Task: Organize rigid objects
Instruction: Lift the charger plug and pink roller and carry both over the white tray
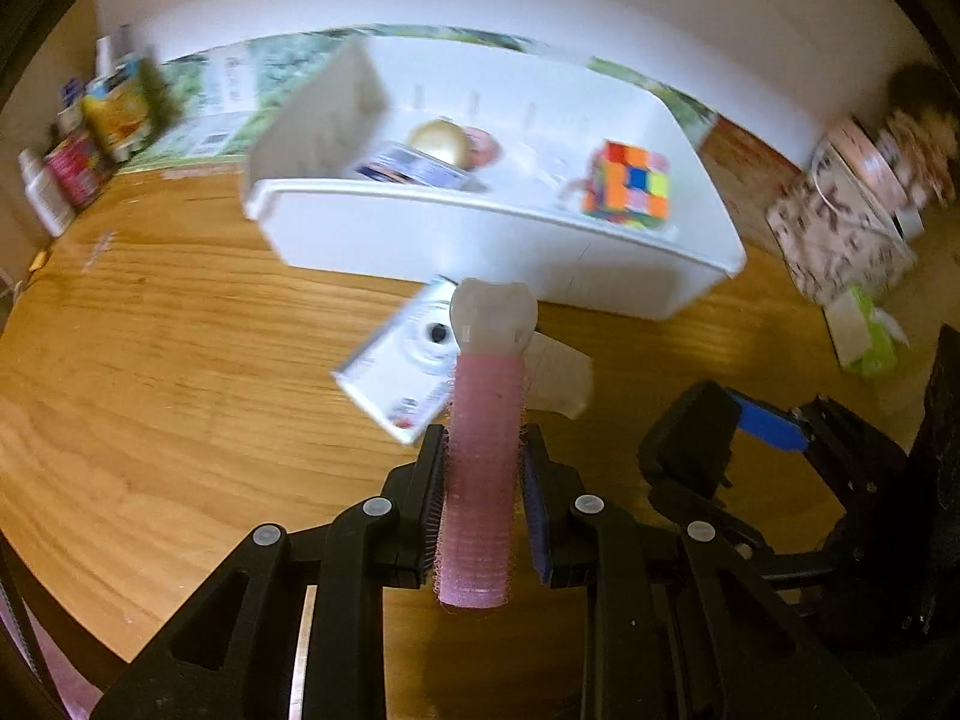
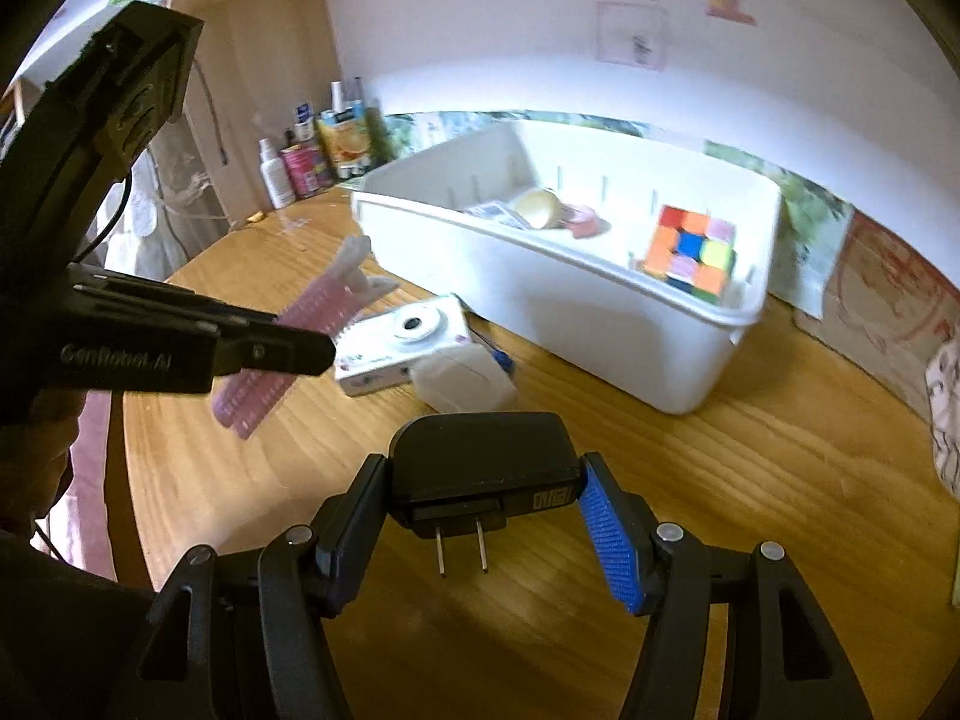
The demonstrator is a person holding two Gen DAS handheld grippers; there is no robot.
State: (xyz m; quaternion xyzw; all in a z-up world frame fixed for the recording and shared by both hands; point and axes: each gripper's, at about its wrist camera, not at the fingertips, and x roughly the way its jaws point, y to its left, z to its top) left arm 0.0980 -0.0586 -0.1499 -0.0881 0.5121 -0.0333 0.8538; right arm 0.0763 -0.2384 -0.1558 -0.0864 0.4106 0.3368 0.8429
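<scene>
Bristly pink hair roller (image 1: 480, 474) clamped in left claw (image 1: 485, 468), boxy black plug adapter (image 2: 486, 468)

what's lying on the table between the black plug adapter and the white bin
A white camera and a small white container, seen in the right wrist view.

Left gripper (image 1: 483, 480) clamps a pink roller (image 1: 480, 468). Beyond the roller: camera (image 1: 402, 372) on table (image 1: 180, 360), then white bin (image 1: 480, 240) holding a cube (image 1: 627, 183).

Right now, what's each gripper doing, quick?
Left gripper: closed on the pink hair roller.
Right gripper: closed on the black plug adapter.
</scene>
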